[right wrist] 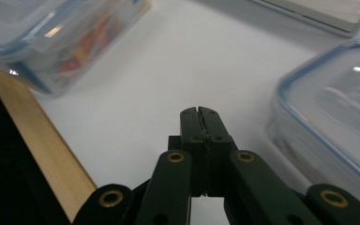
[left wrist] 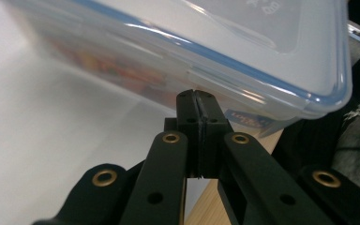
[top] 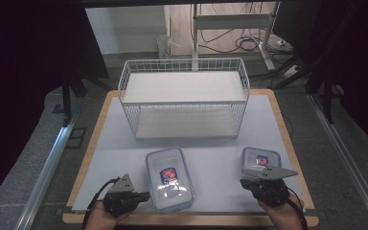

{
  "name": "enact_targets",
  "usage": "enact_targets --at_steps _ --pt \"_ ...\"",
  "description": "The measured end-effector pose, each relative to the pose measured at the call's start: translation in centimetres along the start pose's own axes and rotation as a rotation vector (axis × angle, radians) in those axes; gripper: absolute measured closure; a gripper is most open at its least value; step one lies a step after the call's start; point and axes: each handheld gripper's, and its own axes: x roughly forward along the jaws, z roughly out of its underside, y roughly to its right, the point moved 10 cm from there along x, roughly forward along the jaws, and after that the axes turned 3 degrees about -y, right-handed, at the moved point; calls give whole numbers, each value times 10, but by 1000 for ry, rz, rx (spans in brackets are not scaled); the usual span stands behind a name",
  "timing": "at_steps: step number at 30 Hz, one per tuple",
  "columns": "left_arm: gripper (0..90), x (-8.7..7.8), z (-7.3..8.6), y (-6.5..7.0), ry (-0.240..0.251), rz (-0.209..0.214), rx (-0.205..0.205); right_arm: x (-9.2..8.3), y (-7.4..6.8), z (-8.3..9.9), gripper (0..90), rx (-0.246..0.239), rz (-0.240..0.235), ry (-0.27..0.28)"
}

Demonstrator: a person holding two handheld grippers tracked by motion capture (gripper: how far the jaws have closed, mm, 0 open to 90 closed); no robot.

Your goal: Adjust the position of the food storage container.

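A large clear lidded container (top: 170,178) with a blue seal and a red label lies at the front middle of the white mat. My left gripper (top: 145,195) is just left of it, shut with nothing between the pads. In the left gripper view the closed tips (left wrist: 197,94) sit right at the container's side wall (left wrist: 178,61); I cannot tell whether they touch it. A smaller lidded container (top: 260,160) sits at the front right. My right gripper (top: 244,182) is in front of it, shut and empty. Its tips (right wrist: 200,111) point over bare mat, with the small container (right wrist: 328,122) to their right.
A white wire rack (top: 184,98) with two shelves stands at the back of the mat (top: 220,158). The wooden table edge (top: 84,158) frames the mat, and the front edge (right wrist: 37,140) lies close to both grippers. Dark curtains and metal rails flank the table.
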Motion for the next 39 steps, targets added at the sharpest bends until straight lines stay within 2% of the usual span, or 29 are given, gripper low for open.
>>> enact_targets --at_steps 1,2,4,9,10,12,15,16,17,18,19,20,21,22,23,24,25,26,29,30,31,32,34,36,39 --pt "900 0 0 0 0 0 0 0 0 0 895 0 0 0" --pt "900 6 -5 5 -2 14 19 2 -4 -1 895 -1 -15 1" --pt "900 14 -12 11 -2 29 30 5 -8 -2 896 1 -28 -3" --pt "900 27 -24 19 11 49 28 10 -16 -3 896 -3 -45 -5" --pt "900 34 -31 24 14 52 44 10 -18 -3 896 -4 -49 -8" --pt "900 38 -33 27 6 57 65 12 -20 -3 896 -9 -55 -11" --pt "900 36 -34 24 7 52 60 14 -23 -2 896 -16 -67 -19" --pt "899 30 -32 9 14 19 25 16 -28 -2 896 -22 -80 -23" --pt "900 30 -32 9 14 19 25 17 -30 -1 896 -24 -89 -24" --pt "900 25 -30 -2 17 -10 10 18 -33 -1 896 -29 -95 -29" --pt "899 21 -28 -14 22 -44 -14 20 -36 -1 896 -32 -102 -32" --pt "899 16 -27 -36 44 -90 -66 21 -39 -1 895 -35 -111 -32" --pt "899 16 -27 -36 44 -90 -66 21 -39 -1 895 -35 -111 -32" --pt "899 13 -27 -63 48 -147 -102 25 -46 -1 895 -35 -137 -31" --pt "899 13 -27 -63 48 -147 -102 25 -46 -1 895 -35 -137 -31" --pt "899 16 -30 -81 49 -169 -122 29 -51 -1 895 -39 -154 -34" --pt "898 16 -30 -81 49 -169 -122 29 -51 -1 895 -39 -154 -34" --pt "898 21 -38 -92 55 -176 -119 32 -57 -1 894 -48 -166 -43" --pt "887 26 -47 -97 61 -176 -110 36 -62 -1 894 -49 -183 -51" --pt "882 34 -57 -97 68 -150 -87 40 -65 -1 893 -52 -190 -57" --pt "880 34 -57 -97 68 -150 -87 40 -65 -1 893 -52 -190 -57" --pt "879 38 -62 -93 68 -133 -64 44 -67 -1 890 -53 -194 -62" --pt "881 39 -63 -90 63 -143 -52 45 -68 -2 888 -54 -191 -63" --pt "899 38 -60 -88 43 -157 -40 47 -65 -5 887 -48 -168 -57" --pt "899 37 -58 -86 41 -153 -55 49 -63 -6 889 -37 -170 -60"
